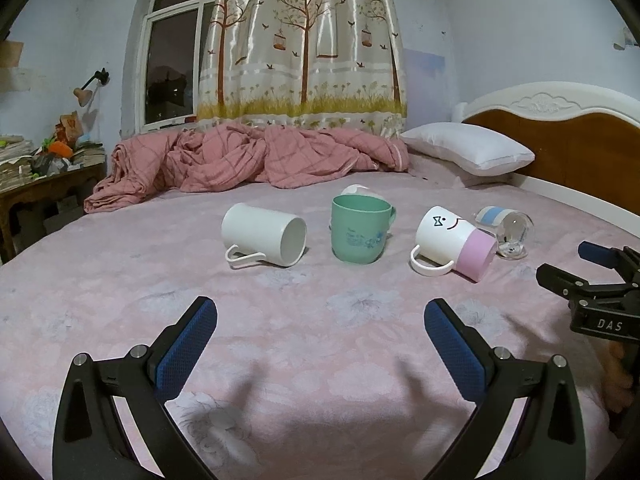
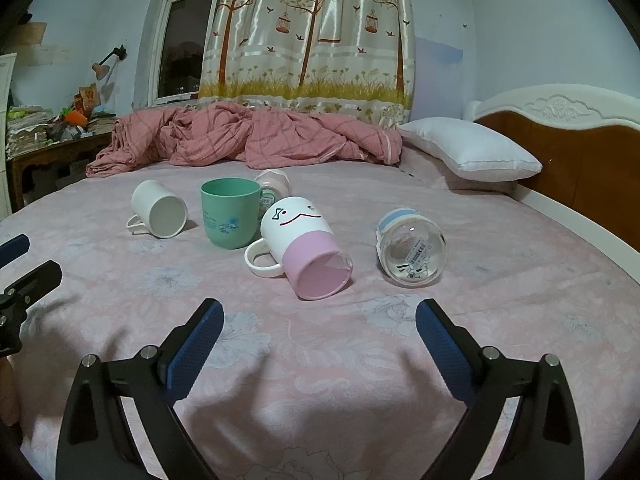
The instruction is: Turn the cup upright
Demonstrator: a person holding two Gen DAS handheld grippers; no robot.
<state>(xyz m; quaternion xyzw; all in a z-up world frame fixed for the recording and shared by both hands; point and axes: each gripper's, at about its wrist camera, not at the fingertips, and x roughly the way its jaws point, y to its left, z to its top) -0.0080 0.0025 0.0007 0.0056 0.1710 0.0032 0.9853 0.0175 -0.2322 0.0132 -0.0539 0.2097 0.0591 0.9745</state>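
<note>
**Two open tools above a bed bearing five cups**

The left tool (image 1: 320, 344) and the right tool (image 2: 319, 340) each hover over the near part of the bed (image 1: 320, 360), fingers spread wide apart and holding nothing. Beyond them, near the middle of the bed, a green mug (image 2: 232, 212) stands upright. Toward the foot edge lies a plain white mug (image 2: 160, 210) on its side, mouth facing the cameras. Toward the headboard (image 2: 580, 152) edge lies a white-and-pink face mug (image 2: 300, 244), tipped over, handle against the sheet. Farther that way rests a clear glass cup (image 2: 412, 246) on its side. A small pale cup (image 2: 274, 184) lies behind the green mug. A pink quilt (image 2: 248, 140) and white pillow (image 2: 468, 148) line the far edge.
</note>
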